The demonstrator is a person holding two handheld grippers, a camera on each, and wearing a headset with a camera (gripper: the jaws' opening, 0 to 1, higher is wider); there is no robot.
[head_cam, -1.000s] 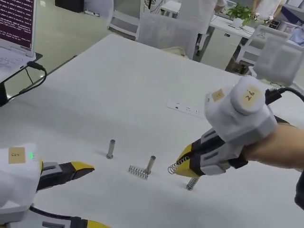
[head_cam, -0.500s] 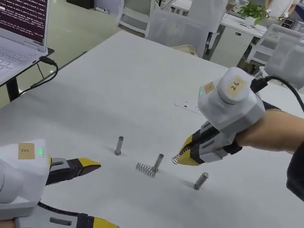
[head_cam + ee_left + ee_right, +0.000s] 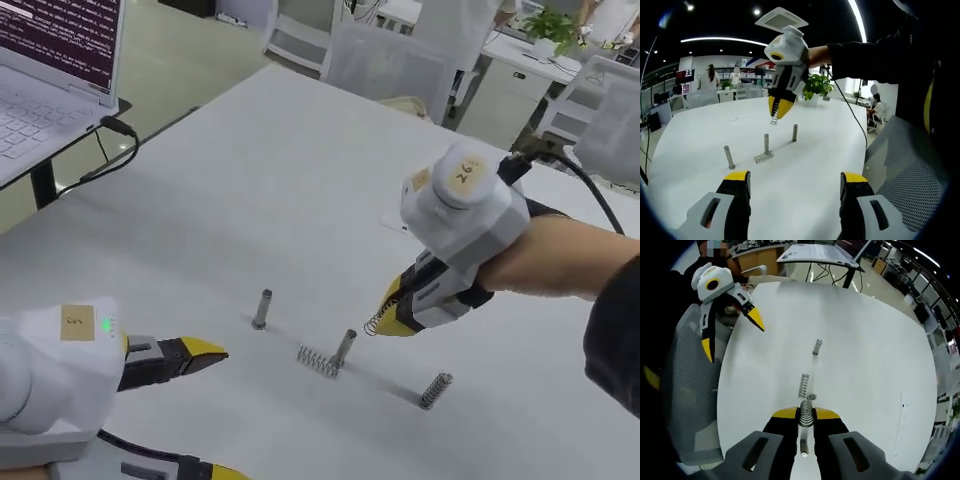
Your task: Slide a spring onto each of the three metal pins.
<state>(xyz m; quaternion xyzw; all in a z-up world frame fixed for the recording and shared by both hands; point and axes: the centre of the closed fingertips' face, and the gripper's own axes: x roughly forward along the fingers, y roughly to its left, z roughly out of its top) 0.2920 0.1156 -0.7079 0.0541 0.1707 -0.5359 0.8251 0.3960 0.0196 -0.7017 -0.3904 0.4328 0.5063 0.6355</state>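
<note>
While the right gripper [image 3: 386, 316] is hovering above the white table [image 3: 250, 190], its yellow-tipped jaws are pinching a small spring [image 3: 375, 320], which is sticking out from the tips, clear of the tabletop. Just near and left of it, the middle pin [image 3: 345, 346] is standing upright and bare, with a second spring [image 3: 318, 361] lying on its side against the pin's base. Further left, another bare pin [image 3: 262, 308] is standing well apart from that gripper. To the right and nearer, a third spring [image 3: 434, 390] is standing upright on the table; whether a pin is sitting inside it cannot be told. At the near left, the left gripper [image 3: 796, 176] is being held low with its jaws spread wide, gripping nothing and pointing toward the pins. A laptop [image 3: 55, 60] is sitting open beyond the table's far left edge.
</note>
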